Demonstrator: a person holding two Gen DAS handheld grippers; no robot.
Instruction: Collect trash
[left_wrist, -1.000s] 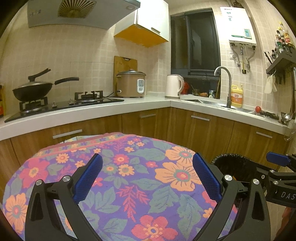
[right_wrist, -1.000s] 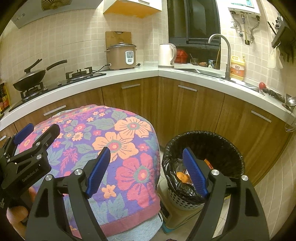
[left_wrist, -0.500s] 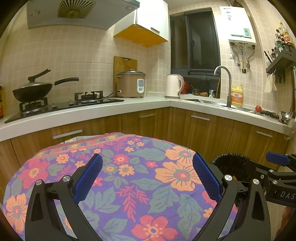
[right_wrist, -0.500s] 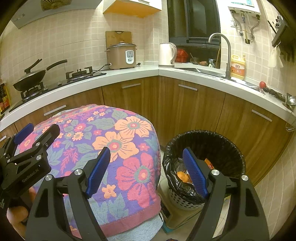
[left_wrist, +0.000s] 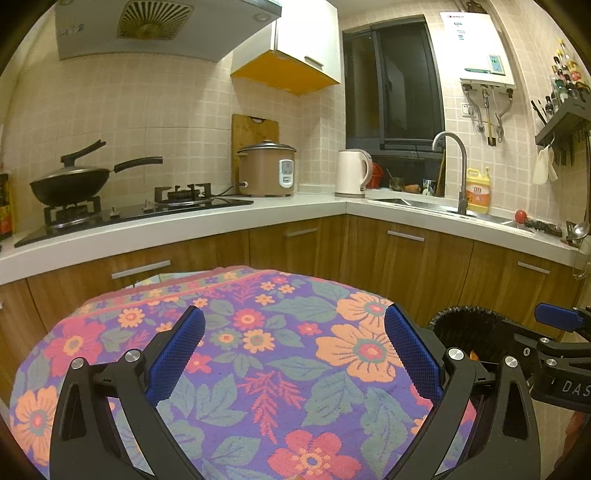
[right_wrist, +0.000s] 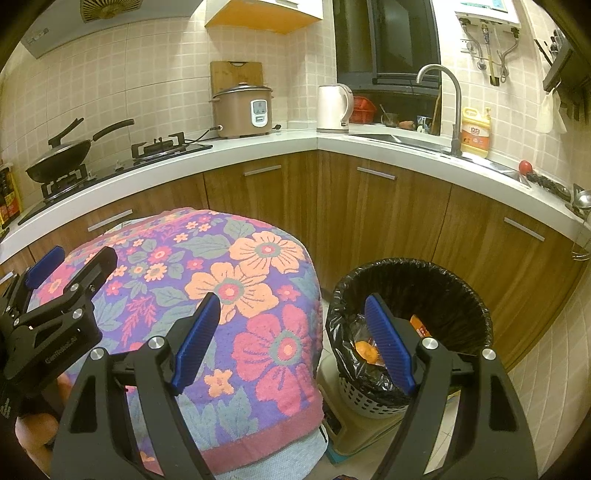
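My left jaws (left_wrist: 293, 363) stand spread wide with nothing between the blue pads (left_wrist: 177, 354). They hang over the cloth (left_wrist: 258, 369), a flowered purple cover draped on a rounded surface, and touch nothing. My right jaws (right_wrist: 291, 341) are spread just as wide and also empty. The left pad of that pair sits over the cloth's right edge, and the right pad sits over the mouth of the bin (right_wrist: 454, 288).

The bin stands on the floor just beside the covered surface, to its right, in front of the wooden cabinets (right_wrist: 369, 214). It is a white basket lined with a black bag. Inside it lies the trash (right_wrist: 365, 350): an orange lump and a crumpled clear wrapper, with another orange piece partly hidden behind my right pad. From the left wrist view only the bin's dark rim (left_wrist: 469, 314) shows, past my right jaws at the frame's edge.

Beyond, the white counter (left_wrist: 295, 210) runs round the corner. On it sit a wok (left_wrist: 70, 181) on the stove, a rice cooker (left_wrist: 267, 170) before a cutting board, a kettle (left_wrist: 351, 171), and a yellow bottle (left_wrist: 477, 190) by the tap (left_wrist: 452, 155).
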